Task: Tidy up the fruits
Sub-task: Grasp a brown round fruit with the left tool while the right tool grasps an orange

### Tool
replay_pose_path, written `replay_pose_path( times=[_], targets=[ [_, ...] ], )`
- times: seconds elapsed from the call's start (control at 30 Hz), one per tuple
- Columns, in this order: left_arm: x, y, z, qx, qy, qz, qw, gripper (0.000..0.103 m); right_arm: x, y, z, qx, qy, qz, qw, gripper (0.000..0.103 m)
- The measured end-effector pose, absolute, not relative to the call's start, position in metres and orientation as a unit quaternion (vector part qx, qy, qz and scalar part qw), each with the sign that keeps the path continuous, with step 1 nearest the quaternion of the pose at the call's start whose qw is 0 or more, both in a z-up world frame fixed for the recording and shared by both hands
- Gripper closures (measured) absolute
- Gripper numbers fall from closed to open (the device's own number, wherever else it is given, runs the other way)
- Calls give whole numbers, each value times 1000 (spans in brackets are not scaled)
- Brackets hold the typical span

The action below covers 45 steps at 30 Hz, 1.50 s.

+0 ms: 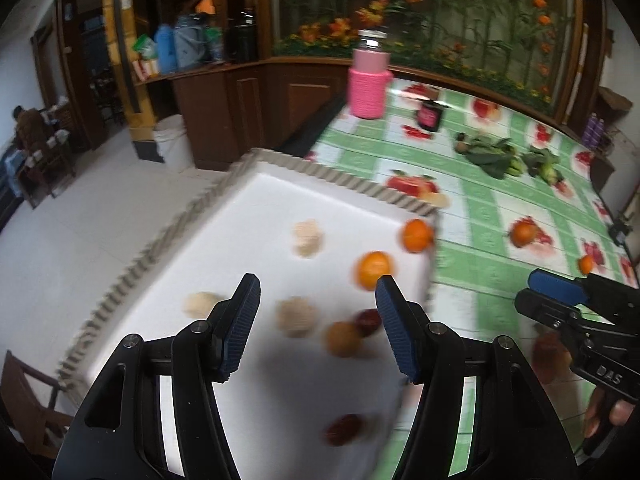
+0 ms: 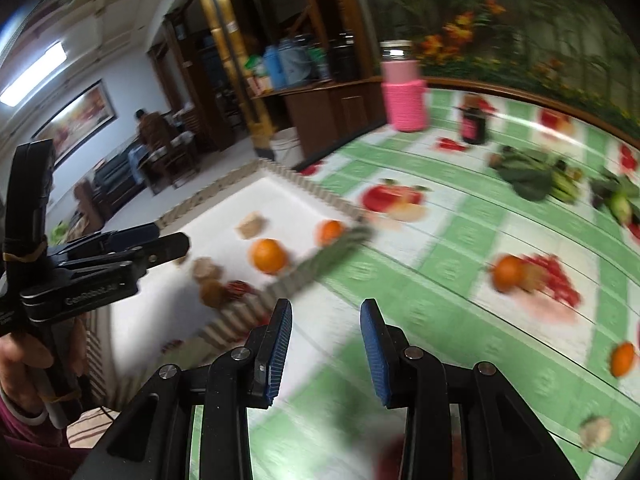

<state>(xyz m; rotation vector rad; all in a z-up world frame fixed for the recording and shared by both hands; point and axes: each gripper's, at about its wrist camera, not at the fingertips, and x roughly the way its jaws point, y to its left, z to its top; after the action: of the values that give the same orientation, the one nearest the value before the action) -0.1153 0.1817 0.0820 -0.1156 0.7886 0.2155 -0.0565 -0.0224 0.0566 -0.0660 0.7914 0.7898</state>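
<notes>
A white tray with a ribbed rim [image 1: 224, 216] [image 2: 332, 200] lies at the left end of the table. It holds two oranges [image 1: 374, 271] [image 2: 269, 256], several beige fruits [image 1: 298, 316], a brown fruit [image 1: 343, 339] and red fruits [image 1: 344, 429]. My left gripper [image 1: 318, 326] is open and empty above the tray. My right gripper [image 2: 326, 354] is open and empty above the tablecloth, right of the tray; it also shows in the left wrist view [image 1: 556, 292]. Loose oranges [image 2: 507, 273] [image 2: 623, 359] [image 1: 524, 233] and a beige fruit [image 2: 596, 432] lie on the cloth. A red fruit [image 1: 550, 354] lies under the right gripper.
A green checked tablecloth [image 2: 460, 240] covers the table. A pink bottle [image 1: 368, 80] [image 2: 403, 92], a dark jar [image 1: 430, 114] [image 2: 474, 120] and leafy vegetables [image 1: 492, 152] [image 2: 532, 176] stand at the back. Wooden cabinets and a white bucket [image 1: 174, 142] are beyond the table's left edge.
</notes>
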Motion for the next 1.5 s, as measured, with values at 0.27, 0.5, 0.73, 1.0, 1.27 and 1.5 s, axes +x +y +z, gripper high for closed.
replay_pose_path(
  times=[0.27, 0.5, 0.73, 1.0, 1.27, 1.5],
  targets=[
    [-89, 123, 80, -41, 392, 37, 918, 42, -46, -97, 46, -8, 394, 298, 869, 68],
    [-67, 81, 73, -27, 403, -1, 915, 43, -36, -131, 42, -4, 395, 262, 880, 67],
    [-45, 50, 65, -20, 415, -33, 909, 43, -31, -188, 43, 6, 388, 204, 899, 66],
    [-15, 27, 52, -17, 434, -51, 899, 43, -6, -218, 33, 8, 407, 153, 901, 65],
    [17, 17, 38, -26, 452, -62, 890, 43, 28, -217, 14, -1, 437, 152, 887, 65],
    [42, 10, 27, -23, 460, -69, 885, 43, 33, -223, 10, 32, 426, 166, 889, 72]
  ],
)
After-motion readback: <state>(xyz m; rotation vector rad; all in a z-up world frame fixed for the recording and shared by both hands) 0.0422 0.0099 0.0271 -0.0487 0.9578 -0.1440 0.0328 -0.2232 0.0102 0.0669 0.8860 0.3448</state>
